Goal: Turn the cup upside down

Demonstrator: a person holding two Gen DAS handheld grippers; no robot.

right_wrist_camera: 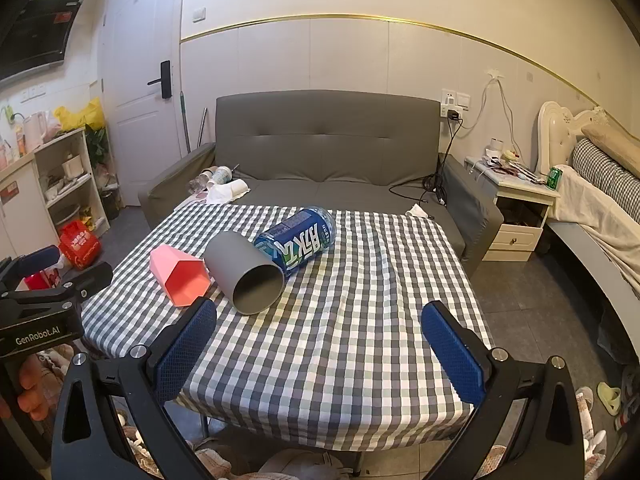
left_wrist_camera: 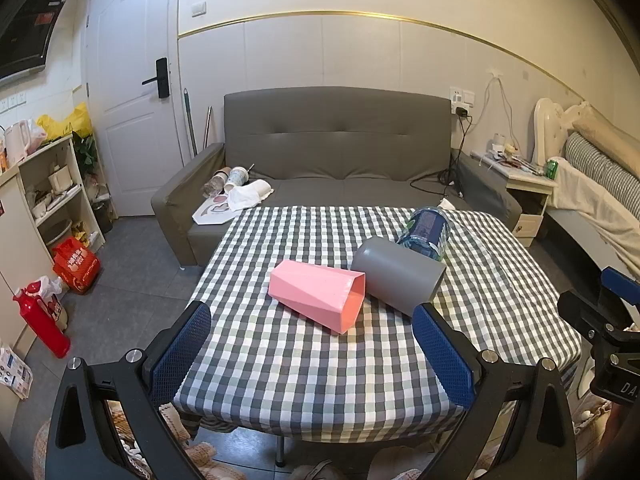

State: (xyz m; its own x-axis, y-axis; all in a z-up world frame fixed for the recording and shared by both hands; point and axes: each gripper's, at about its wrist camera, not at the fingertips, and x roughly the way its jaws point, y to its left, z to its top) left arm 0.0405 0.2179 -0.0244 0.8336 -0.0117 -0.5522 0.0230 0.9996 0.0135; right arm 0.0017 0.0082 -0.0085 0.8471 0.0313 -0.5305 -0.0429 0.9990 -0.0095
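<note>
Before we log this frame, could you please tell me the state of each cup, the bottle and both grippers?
pink cup: lying on its side, mouth toward the cameras
grey cup: on its side, empty, beside the pink cup
blue bottle: on its side behind the grey cup
left gripper: open, holding nothing
right gripper: open, holding nothing

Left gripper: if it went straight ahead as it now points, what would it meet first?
Probably the pink cup, lying on its side between the open left gripper and the grey cup; depth is uncertain.
</note>
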